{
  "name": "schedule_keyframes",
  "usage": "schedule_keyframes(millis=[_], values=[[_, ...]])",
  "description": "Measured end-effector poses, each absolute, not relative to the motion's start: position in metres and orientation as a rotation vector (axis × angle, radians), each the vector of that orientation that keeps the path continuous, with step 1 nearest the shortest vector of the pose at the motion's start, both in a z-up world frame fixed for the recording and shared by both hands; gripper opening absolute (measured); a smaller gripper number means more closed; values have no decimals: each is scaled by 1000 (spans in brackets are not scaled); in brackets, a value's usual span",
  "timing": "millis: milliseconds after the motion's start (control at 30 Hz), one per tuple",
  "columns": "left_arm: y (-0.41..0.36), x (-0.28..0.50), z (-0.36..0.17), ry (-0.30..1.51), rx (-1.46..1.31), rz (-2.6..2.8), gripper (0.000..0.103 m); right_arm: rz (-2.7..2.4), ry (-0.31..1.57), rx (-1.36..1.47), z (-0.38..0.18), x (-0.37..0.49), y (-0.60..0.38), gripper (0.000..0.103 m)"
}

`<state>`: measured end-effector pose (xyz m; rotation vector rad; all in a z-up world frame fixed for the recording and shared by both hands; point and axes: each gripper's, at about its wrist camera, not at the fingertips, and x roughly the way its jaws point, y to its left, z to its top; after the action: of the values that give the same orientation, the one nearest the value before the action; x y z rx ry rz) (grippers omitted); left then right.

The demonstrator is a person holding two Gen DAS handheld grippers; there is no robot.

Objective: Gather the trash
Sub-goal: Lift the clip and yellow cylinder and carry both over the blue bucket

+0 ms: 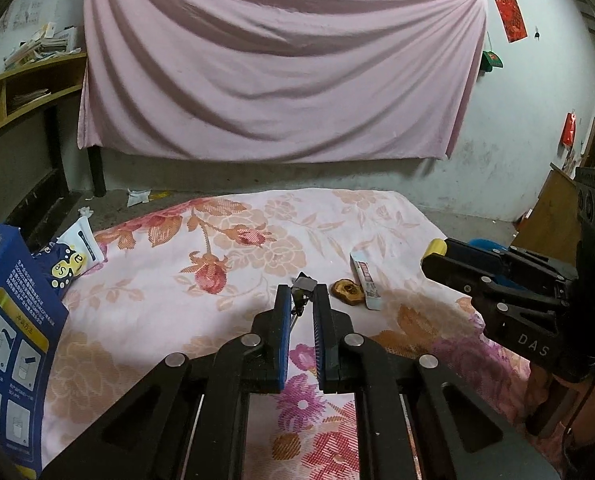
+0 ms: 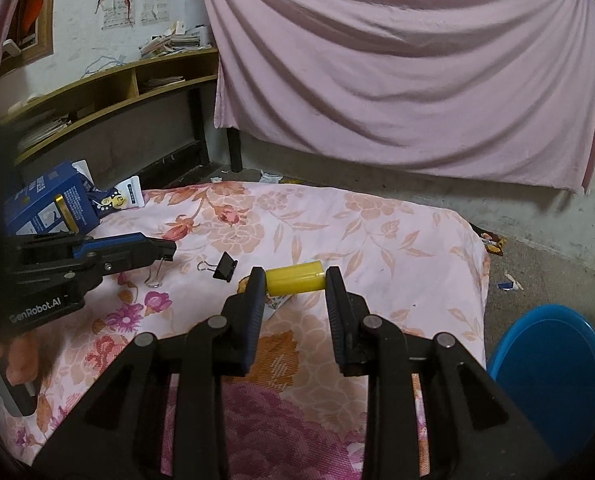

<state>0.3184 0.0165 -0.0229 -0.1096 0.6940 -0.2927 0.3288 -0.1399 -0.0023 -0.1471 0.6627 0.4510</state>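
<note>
Right wrist view shows the floral bedsheet (image 2: 377, 232), then the right gripper (image 2: 295, 284) clamped end to end on a yellow cylinder (image 2: 295, 278), lifted off the cloth. The left gripper (image 1: 302, 292) is pinched on a binder clip (image 1: 303, 285). The smooth cylinder could slip out if tilted; the small clip could twist free.

Left tongs (image 1: 302, 296) nearly closed, right tongs (image 2: 295, 280) clamped partway, both angled downward

Two binder clips (image 2: 225, 266), one yellow cylinder (image 2: 295, 278), perhaps two wrappers (image 1: 367, 280).
</note>
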Motion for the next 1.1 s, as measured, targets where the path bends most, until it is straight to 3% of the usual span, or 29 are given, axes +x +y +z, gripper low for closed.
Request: schedule_keyframes(millis=[333, 667, 867, 1100], values=[[10, 305, -14, 616, -61, -301, 8, 432, 622, -139, 2, 324, -145, 57], [-19, 270, 31, 317, -55, -336, 8, 312, 323, -35, 39, 283, -184, 57], [-63, 259, 66, 210, 13, -401, 8, 209, 161, 67, 63, 258, -237, 57], [-136, 251, 89, 122, 160, -497, 8, 88, 138, 126, 72, 246, -299, 57]])
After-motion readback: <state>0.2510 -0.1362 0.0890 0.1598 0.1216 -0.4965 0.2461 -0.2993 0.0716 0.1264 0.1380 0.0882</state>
